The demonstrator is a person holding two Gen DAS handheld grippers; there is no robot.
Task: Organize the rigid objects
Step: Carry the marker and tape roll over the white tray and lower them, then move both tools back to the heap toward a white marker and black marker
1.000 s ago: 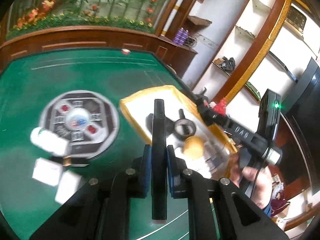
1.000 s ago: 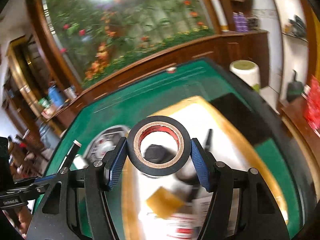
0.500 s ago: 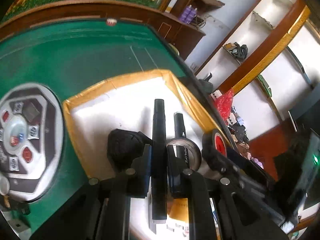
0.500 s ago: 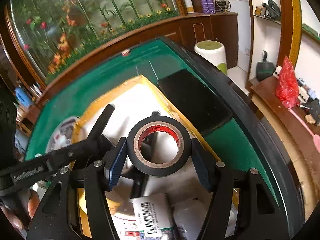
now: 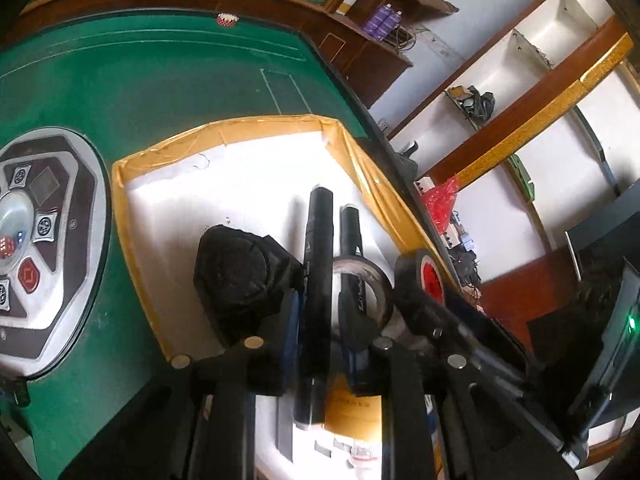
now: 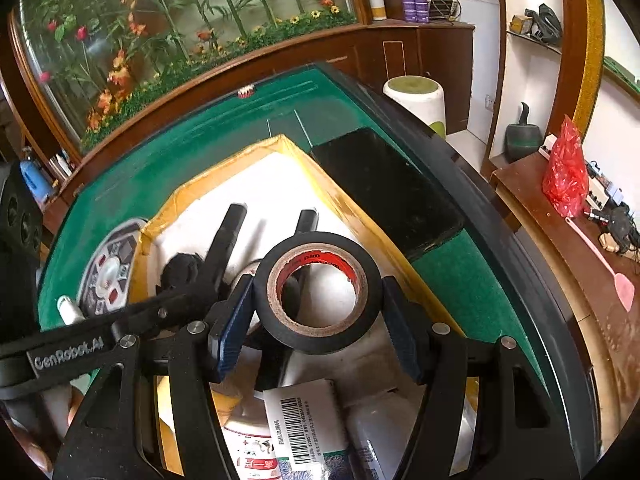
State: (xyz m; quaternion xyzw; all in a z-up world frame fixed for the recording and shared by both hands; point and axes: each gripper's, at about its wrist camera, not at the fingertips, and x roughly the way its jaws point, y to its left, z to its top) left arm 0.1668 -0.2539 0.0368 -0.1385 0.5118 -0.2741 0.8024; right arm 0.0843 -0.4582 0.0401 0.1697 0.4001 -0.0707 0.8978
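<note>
My left gripper is shut on a black marker pen and holds it upright over the white tray with a yellow taped rim. My right gripper is shut on a roll of black tape with a red core, over the same tray. The tape roll also shows in the left wrist view, and the left gripper's marker in the right wrist view. In the tray lie a black rounded pouch, a second black pen, a silver tape roll and boxes.
The tray sits on a green felt table with a round control panel at its centre. A black flat slab lies beside the tray near the table's edge. A white stool and wooden shelf stand beyond the edge.
Both grippers have moved in over the tray and closer to each other, each still holding its object. The loose white tiles to the left have left the left wrist view.
</note>
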